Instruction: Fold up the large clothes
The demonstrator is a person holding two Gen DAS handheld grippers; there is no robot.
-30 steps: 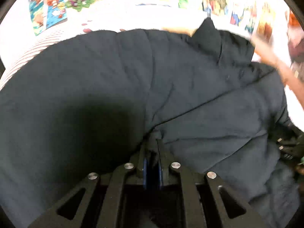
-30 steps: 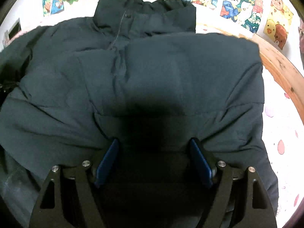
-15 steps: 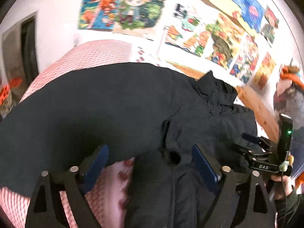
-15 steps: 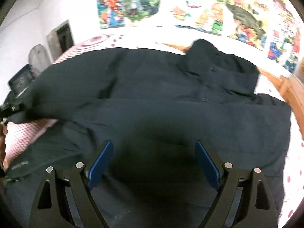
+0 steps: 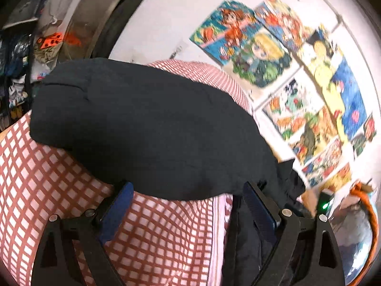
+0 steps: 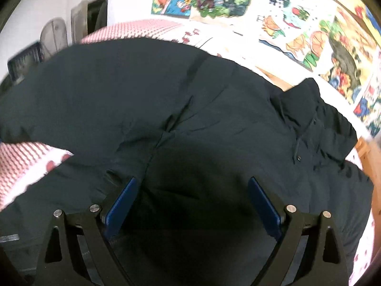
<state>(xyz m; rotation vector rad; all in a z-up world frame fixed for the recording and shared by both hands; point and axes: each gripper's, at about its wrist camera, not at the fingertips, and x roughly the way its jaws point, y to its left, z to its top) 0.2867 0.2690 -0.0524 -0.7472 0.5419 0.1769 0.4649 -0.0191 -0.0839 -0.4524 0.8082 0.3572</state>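
Observation:
A large dark padded jacket (image 6: 190,119) lies spread on a bed with a red-and-white checked cover (image 5: 59,190). In the left wrist view one sleeve (image 5: 142,131) of it stretches out to the left over the cover. My left gripper (image 5: 188,190) is open and empty, just in front of the sleeve's near edge. My right gripper (image 6: 190,186) is open and empty, low over the jacket's body. The collar (image 6: 309,109) lies to the right.
Colourful posters (image 5: 273,54) cover the wall behind the bed. A wooden bed frame (image 6: 371,157) runs along the right side. A doorway and cluttered shelves (image 5: 23,47) stand at the far left. The other gripper's handle with a green light (image 5: 323,205) is at the right.
My left gripper has let go of the jacket fabric, opened, and swung left toward the outstretched sleeve. My right gripper has stayed open and turned to the left over the jacket.

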